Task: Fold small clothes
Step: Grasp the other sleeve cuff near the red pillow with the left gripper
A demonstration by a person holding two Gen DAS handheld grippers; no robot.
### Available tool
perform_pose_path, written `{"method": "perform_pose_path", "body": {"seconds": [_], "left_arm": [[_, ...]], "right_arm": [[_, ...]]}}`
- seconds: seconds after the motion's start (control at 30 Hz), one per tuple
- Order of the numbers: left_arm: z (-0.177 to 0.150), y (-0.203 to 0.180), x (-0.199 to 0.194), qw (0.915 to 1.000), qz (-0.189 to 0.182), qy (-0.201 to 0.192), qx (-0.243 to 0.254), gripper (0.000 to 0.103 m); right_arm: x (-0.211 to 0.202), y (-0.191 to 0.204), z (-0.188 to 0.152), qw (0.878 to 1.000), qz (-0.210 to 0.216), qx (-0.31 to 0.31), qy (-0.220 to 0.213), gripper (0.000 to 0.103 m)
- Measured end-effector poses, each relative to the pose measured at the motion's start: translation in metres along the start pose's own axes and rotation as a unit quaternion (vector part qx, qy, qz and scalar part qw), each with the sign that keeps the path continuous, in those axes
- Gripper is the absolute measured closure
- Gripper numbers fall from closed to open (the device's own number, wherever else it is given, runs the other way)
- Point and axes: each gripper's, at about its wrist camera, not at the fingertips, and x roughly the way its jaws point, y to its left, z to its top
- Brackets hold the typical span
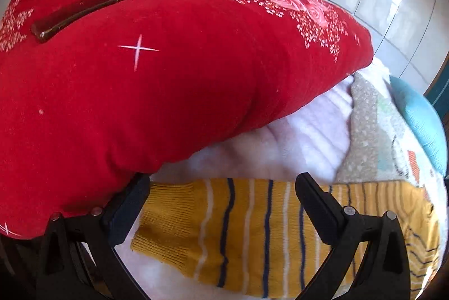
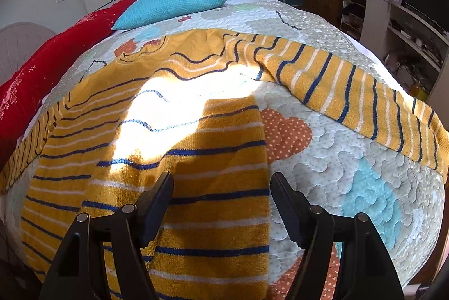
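red floral padded pillow (image 1: 168,61) crowds the left gripper (image 1: 221,196), jaws apart over the mustard striped knit sweater (image 2: 174,137) spread on the quilted patterned bedspread (image 2: 350,173); right gripper (image 2: 221,193) hovers, jaws apart, above its hem.

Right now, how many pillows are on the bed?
2. The big red flowered pillow lies along the bed's left edge, by the left claw; the small turquoise knitted pillow sits at the far end, touching it. Others may be hidden behind them.

Mustard sweater (image 2: 196,187) striped navy and white; red floral pillow (image 1: 168,61); turquoise cushion (image 2: 174,5) (plain).
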Motion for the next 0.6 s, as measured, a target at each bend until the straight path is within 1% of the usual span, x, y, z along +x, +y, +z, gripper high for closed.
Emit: {"method": "perform_pose_path", "body": {"seconds": [0.1,0.2,0.27,0.33,0.4,0.43,0.5,0.57,0.6], "left_arm": [[-0.016,0.012,-0.016,0.9998,-0.015,0.000,-0.013,0.000],[-0.038,0.025,-0.027,0.9992,-0.026,0.016,-0.027,0.000],[-0.053,0.036,-0.031,0.9978,-0.036,0.030,-0.047,0.000],[-0.064,0.042,-0.027,0.9951,-0.054,0.050,-0.066,0.000],[-0.068,0.041,-0.015,0.9924,-0.069,0.071,-0.073,0.000],[-0.069,0.038,-0.010,0.9928,-0.064,0.072,-0.072,0.000],[-0.067,0.029,-0.003,0.9949,-0.047,0.057,-0.068,0.000],[-0.061,0.023,0.003,0.9954,-0.042,0.046,-0.072,0.000],[-0.056,0.022,0.004,0.9952,-0.046,0.041,-0.076,0.014]], "right_arm": [[0.005,0.006,-0.004,1.000,-0.005,-0.015,-0.001,0.022],[0.009,0.006,-0.005,1.000,-0.006,-0.015,-0.002,0.020],[0.011,0.003,-0.005,1.000,-0.003,-0.011,-0.004,0.019],[0.013,0.003,-0.005,1.000,-0.002,-0.011,-0.005,0.018],[0.014,0.004,-0.006,1.000,-0.006,-0.014,-0.008,0.017],[0.015,0.006,-0.007,1.000,-0.009,-0.017,-0.010,0.017],[0.015,0.008,-0.008,1.000,-0.015,-0.019,-0.012,0.017],[0.014,0.009,-0.009,1.000,-0.018,-0.017,-0.014,0.017],[0.014,0.008,-0.009,1.000,-0.018,-0.017,-0.015,0.017]]}}
